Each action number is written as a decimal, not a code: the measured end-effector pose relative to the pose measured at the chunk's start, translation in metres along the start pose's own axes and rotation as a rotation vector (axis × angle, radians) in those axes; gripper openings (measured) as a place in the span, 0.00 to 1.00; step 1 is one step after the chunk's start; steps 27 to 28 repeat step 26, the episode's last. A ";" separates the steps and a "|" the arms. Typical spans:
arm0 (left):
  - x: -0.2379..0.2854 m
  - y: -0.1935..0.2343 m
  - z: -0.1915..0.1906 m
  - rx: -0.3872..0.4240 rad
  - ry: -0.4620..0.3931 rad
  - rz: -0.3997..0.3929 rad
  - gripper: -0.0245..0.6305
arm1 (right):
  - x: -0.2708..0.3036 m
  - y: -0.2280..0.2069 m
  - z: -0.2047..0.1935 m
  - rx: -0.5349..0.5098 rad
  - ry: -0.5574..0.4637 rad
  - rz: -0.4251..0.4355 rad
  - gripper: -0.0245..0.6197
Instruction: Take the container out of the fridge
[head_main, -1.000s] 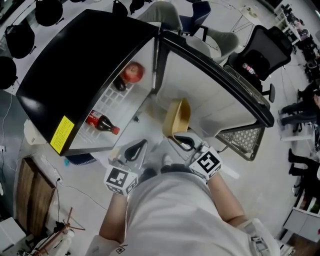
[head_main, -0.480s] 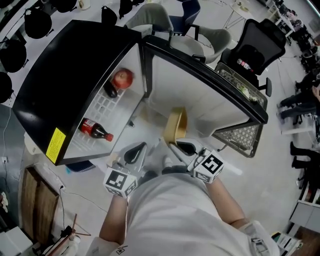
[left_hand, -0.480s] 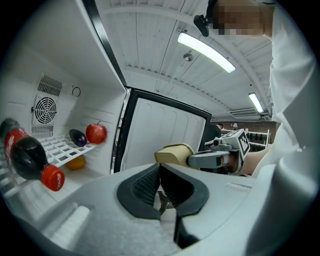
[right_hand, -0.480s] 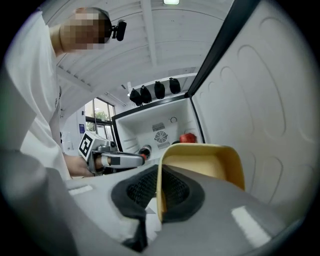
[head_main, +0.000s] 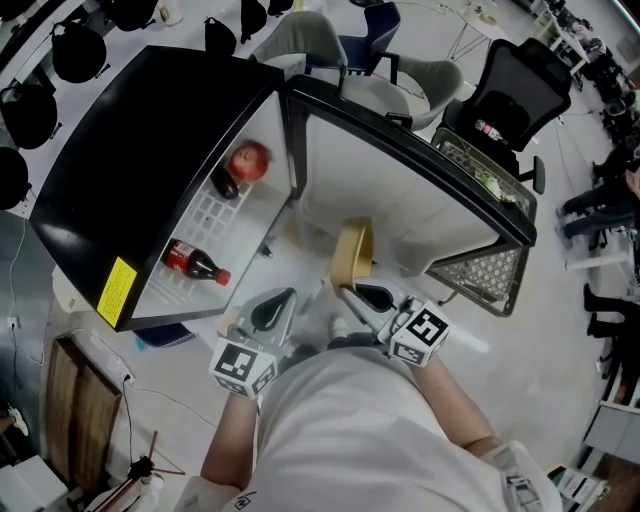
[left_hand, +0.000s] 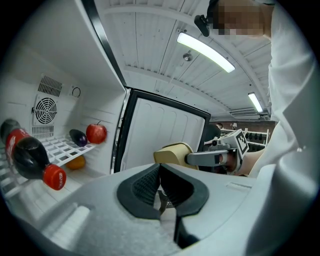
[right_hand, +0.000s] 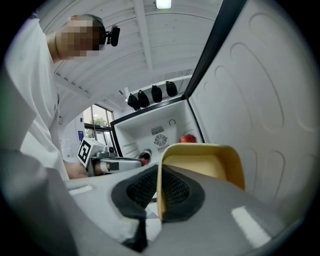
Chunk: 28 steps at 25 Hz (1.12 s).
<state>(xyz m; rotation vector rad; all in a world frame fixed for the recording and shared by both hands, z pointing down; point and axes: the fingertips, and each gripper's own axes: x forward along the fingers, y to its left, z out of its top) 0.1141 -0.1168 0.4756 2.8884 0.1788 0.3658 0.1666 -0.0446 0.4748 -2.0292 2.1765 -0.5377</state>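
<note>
I'm pinching the yellow container's wall in my right tongs beside the open fridge door (cola bottle and apple sitting inside); my left tongs are hanging closed, empty.

Bright ceiling strip lights; fisheye-warped, dark-vignetted edges; sharp focus.

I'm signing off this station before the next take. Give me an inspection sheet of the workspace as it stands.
Surface: pale floor around the black fridge, whose door is open.
Job's things: yellow container is out in front of the open fridge.
Clutter: apple, eggplant and cola bottle on the wire shelf.
Grippers: right tool shut on the container's wall; left tool shut, empty.
Cables: thin cable on the floor, left.
Surroundings: office chair, wire basket.
</note>
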 end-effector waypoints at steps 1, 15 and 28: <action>0.000 0.000 0.000 0.000 0.000 0.001 0.05 | 0.000 0.000 0.001 0.002 -0.002 0.004 0.06; -0.001 0.000 -0.003 0.001 0.006 0.009 0.05 | 0.003 0.006 -0.002 -0.002 0.004 0.022 0.06; -0.005 0.004 -0.007 -0.009 0.016 0.026 0.05 | 0.006 0.006 -0.006 0.001 0.016 0.021 0.06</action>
